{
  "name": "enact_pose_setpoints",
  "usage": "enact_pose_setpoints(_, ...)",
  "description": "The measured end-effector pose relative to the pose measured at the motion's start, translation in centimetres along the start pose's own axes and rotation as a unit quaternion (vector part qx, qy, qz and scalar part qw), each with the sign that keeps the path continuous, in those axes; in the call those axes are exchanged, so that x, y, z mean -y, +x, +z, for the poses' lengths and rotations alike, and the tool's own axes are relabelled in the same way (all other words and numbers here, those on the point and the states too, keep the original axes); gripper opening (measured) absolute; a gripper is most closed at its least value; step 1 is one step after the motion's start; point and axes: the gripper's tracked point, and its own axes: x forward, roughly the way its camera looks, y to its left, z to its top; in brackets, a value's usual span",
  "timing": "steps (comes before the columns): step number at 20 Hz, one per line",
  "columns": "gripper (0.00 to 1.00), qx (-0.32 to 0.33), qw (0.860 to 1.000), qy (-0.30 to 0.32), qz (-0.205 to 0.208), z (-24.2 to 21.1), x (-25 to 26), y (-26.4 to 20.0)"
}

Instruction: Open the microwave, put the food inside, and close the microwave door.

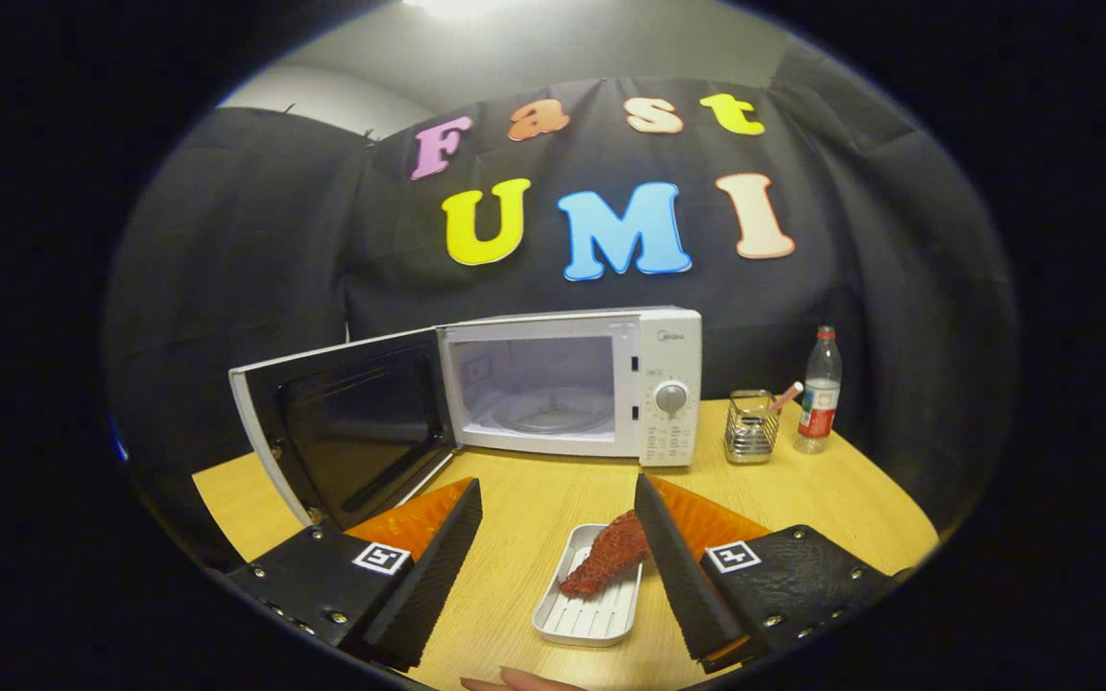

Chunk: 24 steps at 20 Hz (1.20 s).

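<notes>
Microwave (572, 384) position: it stands on the wooden table (534, 509) against the booth's dark wall, well beyond your fingers. Its door (347, 432) is swung wide open to the left, with the lower corner of the door reaching down close to your left finger. You can see straight into the lit cavity, where the round turntable (550, 411) lies on the floor of the chamber. The control panel with its dial (671, 398) sits on the right side of the housing. Food (608, 559), a reddish piece, rests in a white ribbed tray (584, 614) on the table, between your fingers and closer to the right one; the food's upper end lies against or just behind that finger's inner face. Your gripper (558, 499) is spread wide, with both fingers well apart and nothing clamped between them. To the right of the microwave you find a metal mesh holder (751, 427) and, just beside it, a clear plastic bottle (819, 392) with a red cap, both upright.
</notes>
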Motion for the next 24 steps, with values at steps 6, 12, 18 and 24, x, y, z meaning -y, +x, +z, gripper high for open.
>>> enact_pose_setpoints(6, 0.99, -0.047, 0.997, 0.055, -0.016, -3.7, 5.7, 3.0)
enact_pose_setpoints(12, 0.9, -0.071, 0.99, 0.118, 0.016, -6.0, 6.1, 6.2)
enact_pose_setpoints(18, 0.64, -0.086, 0.983, 0.162, 0.029, -7.5, 6.3, 8.2)
enact_pose_setpoints(24, 0.18, -0.064, 0.974, 0.211, 0.044, -6.6, 6.6, 8.6)
